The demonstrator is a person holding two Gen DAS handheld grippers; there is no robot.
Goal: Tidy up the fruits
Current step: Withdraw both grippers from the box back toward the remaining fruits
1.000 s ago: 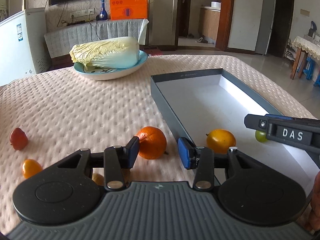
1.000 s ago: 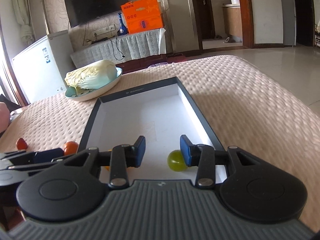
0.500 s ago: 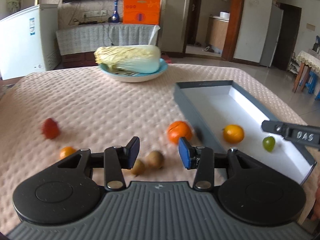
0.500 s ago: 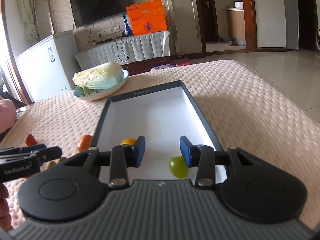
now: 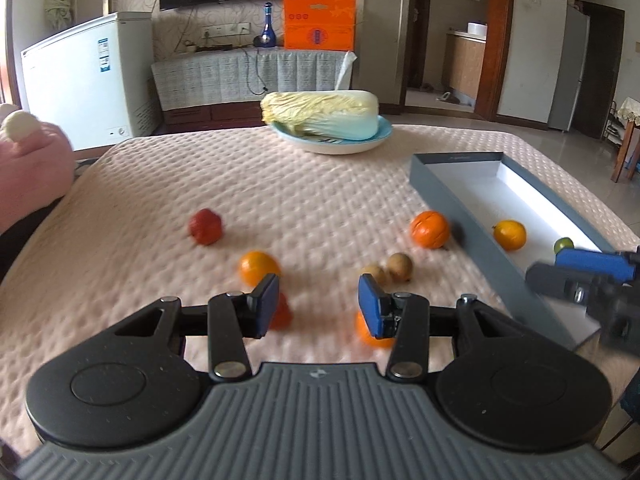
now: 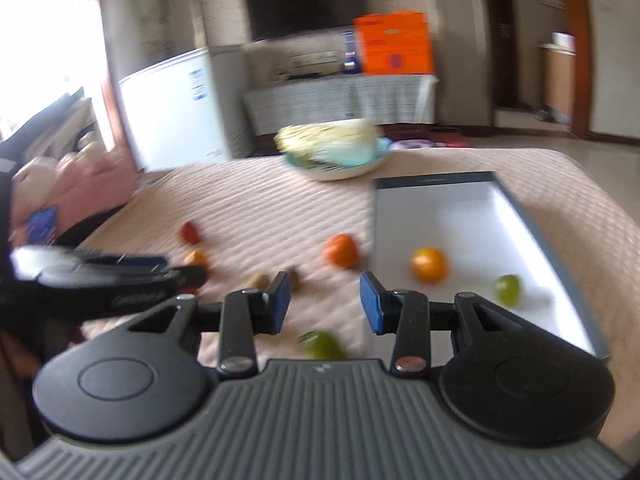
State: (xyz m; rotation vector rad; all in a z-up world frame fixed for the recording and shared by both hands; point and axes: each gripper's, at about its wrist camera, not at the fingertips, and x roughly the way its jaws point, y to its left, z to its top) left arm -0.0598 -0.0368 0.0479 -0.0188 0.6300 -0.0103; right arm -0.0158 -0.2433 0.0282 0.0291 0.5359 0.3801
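While blurred, orange (image 5: 429,229) shows scored peel.

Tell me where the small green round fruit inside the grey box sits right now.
In the right wrist view, the small green round fruit lies on the white floor of the grey box, near its right wall and near end, right of the yellow-orange citrus fruit.

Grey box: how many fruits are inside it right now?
2. An orange-yellow citrus lies mid-floor of the grey box, and a small green fruit sits nearer its right wall. The near corner is partly hidden.
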